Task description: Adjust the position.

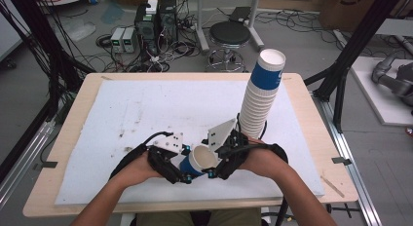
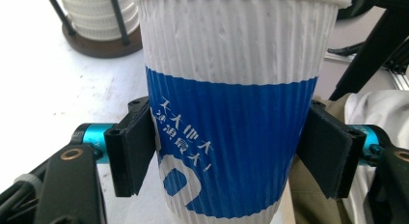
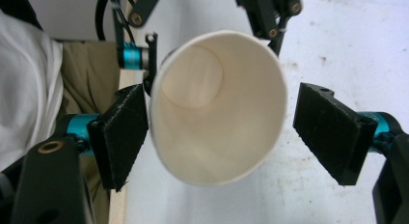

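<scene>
A ribbed paper cup (image 1: 200,160), white with a blue band, lies tilted over the near middle of the table, its mouth facing up and to the right. My left gripper (image 1: 187,165) is shut on its blue body; in the left gripper view both pads press the cup (image 2: 231,89) at the left gripper (image 2: 230,151). The right gripper (image 1: 211,159) stands open around the cup's mouth. In the right gripper view the cup's rim (image 3: 217,113) touches the left pad, and a gap separates it from the right pad of the right gripper (image 3: 231,132).
A tall leaning stack of the same cups (image 1: 260,97) stands in a wire holder at the right of the white mat (image 1: 146,109); its wooden base (image 2: 103,43) is behind the held cup. The wooden table's front edge (image 1: 195,206) is near both hands.
</scene>
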